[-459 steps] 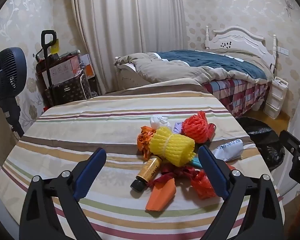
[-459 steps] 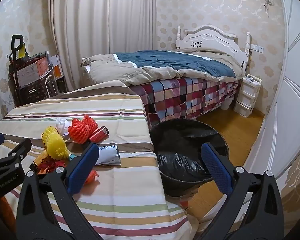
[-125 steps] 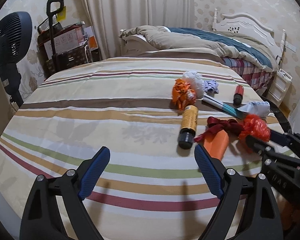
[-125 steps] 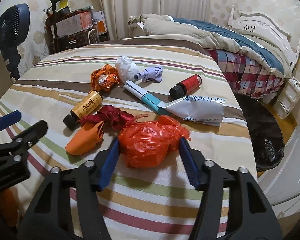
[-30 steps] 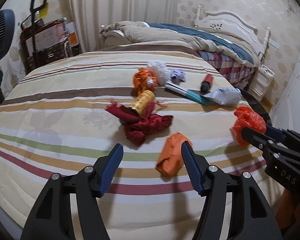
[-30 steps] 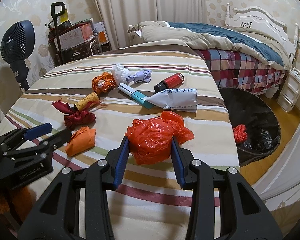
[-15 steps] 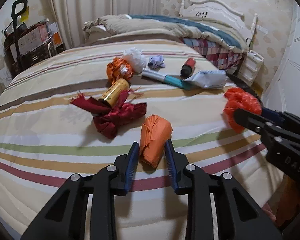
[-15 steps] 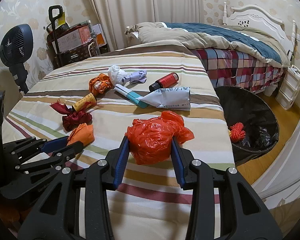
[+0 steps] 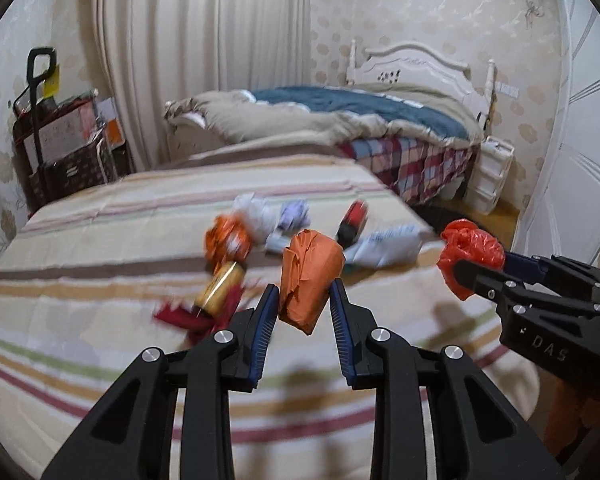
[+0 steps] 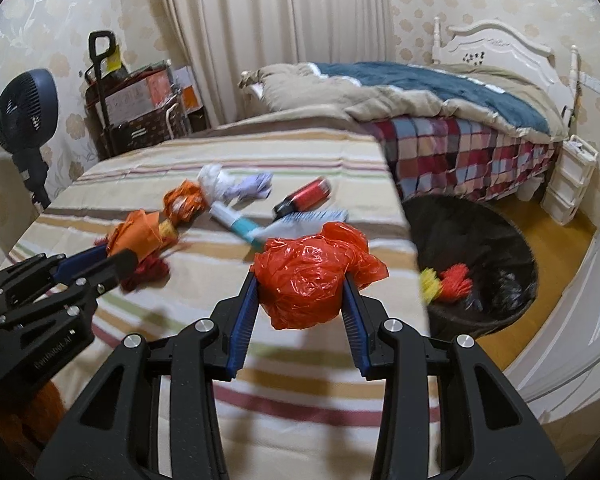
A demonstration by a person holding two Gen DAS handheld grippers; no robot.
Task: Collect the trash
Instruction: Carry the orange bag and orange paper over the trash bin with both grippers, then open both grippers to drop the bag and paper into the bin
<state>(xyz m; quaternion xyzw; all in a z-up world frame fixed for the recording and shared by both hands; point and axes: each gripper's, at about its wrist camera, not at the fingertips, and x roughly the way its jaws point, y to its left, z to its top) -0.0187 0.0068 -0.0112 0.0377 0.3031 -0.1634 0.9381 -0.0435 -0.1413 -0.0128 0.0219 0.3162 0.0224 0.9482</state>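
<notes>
Left gripper (image 9: 303,300) pinches orange wad (image 9: 309,280), apparently lifted off the striped worktop (image 9: 100,240). Right gripper (image 10: 300,286) clamps red bag (image 10: 312,276), level above the worktop edge, near the bin (image 10: 500,240) on the floor.

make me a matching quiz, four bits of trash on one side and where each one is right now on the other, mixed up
Things
1. orange wrapper
2. red plastic bag
3. red net
4. red bottle

Places
A. lying on the striped tablecloth
B. inside the black bin
C. pinched in the left gripper
D. pinched in the right gripper

Pairs: 1-C, 2-D, 3-B, 4-A
</notes>
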